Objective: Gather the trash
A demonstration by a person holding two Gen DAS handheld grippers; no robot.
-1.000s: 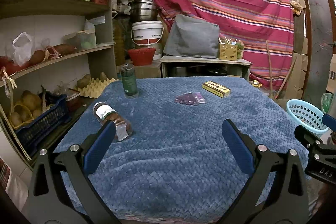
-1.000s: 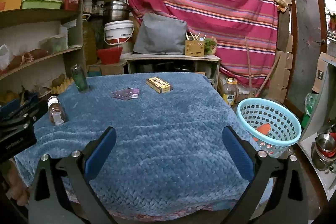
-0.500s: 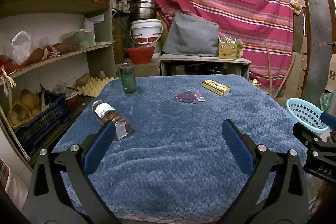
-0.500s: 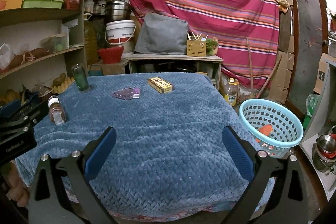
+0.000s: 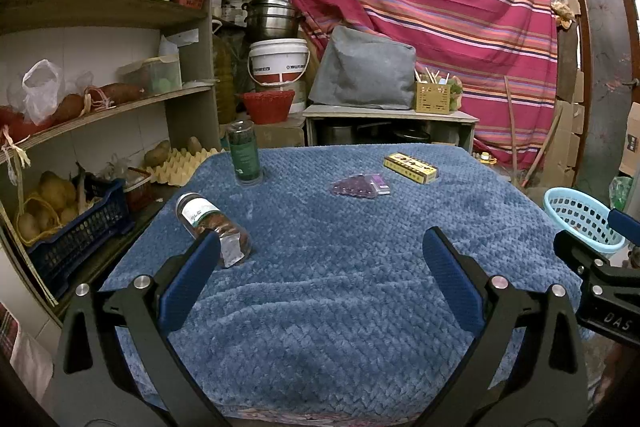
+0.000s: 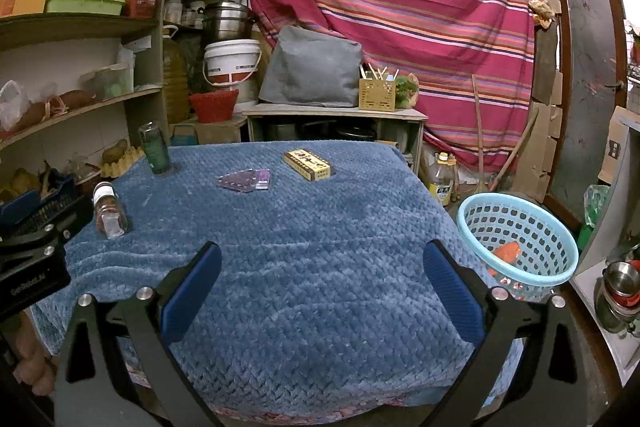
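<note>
A table under a blue quilted cloth (image 5: 340,267) (image 6: 320,247) carries four items. A clear jar with a white label (image 5: 212,223) (image 6: 109,211) lies on its side at the left. A green bottle (image 5: 244,157) (image 6: 155,149) stands upright behind it. A purple blister pack (image 5: 360,185) (image 6: 245,181) and a yellow box (image 5: 411,167) (image 6: 308,165) lie at the far middle. My left gripper (image 5: 320,267) is open above the near cloth, its left finger just in front of the jar. My right gripper (image 6: 322,275) is open and holds nothing.
A light blue basket (image 6: 518,247) (image 5: 582,219) with an orange scrap inside stands on the floor right of the table. Shelves (image 5: 100,107) with produce and crates line the left. A low cabinet (image 6: 336,125) and striped curtain stand behind.
Both views have shifted very slightly, the right one drifting a little left. Both grippers stay open and nothing on the table has moved.
</note>
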